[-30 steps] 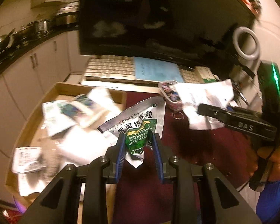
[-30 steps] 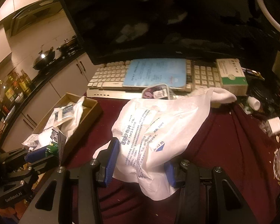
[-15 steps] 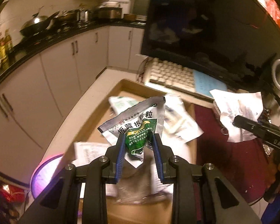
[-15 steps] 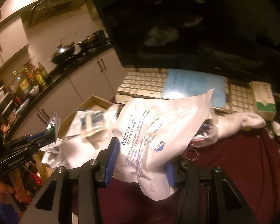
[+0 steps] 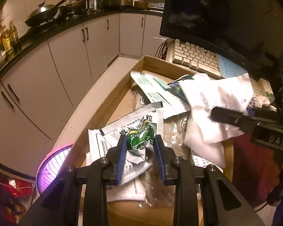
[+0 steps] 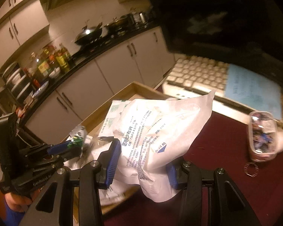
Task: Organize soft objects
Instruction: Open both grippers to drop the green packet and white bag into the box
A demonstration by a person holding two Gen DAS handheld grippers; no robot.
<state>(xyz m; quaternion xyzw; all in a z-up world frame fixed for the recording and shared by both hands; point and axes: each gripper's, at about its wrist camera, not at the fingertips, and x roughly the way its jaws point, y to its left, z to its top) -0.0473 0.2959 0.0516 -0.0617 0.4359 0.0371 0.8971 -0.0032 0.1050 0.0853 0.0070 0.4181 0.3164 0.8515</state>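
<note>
My left gripper is shut on a silver sachet with a green label and holds it over the cardboard box, which holds several soft white packets. My right gripper is shut on a large white gauze packet and holds it above the box's right edge. The left gripper with its sachet shows in the right wrist view. The right gripper and its packet show at the right of the left wrist view.
A keyboard with a blue paper lies behind the box under a dark monitor. A clear tub of small items stands on the dark red table cloth. Kitchen cabinets are at the left.
Both grippers have moved left, from over the red cloth to over the box, each still holding its packet. The view has swung toward the kitchen cabinets.
</note>
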